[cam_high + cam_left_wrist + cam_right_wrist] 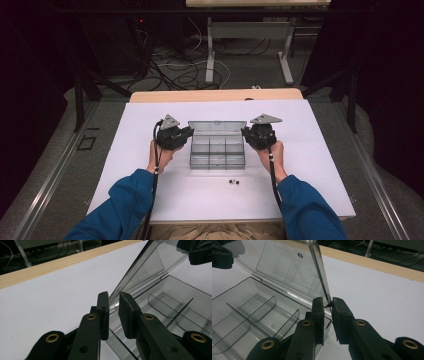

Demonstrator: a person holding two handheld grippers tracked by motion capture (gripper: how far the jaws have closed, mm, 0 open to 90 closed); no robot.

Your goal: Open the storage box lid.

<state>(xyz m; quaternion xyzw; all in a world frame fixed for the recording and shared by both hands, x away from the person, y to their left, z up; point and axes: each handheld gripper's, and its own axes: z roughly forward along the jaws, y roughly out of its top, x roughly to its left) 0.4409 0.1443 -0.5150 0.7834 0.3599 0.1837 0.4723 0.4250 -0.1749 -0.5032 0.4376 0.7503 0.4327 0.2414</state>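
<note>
Box (217,150) looks light, rigid, slick, brittle clear plastic. Left gripper (113,312) and right gripper (327,315) each straddle a side wall by the hinge, jaws nearly shut; pad contact unclear. Best hold: those end walls, not the lid (287,267).

Glossy clear plastic box (217,145) on a matt white sheet (140,130) over wood.

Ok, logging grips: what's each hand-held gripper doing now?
Left hand-held gripper: nearly closed at the box lid's side edge; grip unclear.
Right hand-held gripper: same, other side.
</note>
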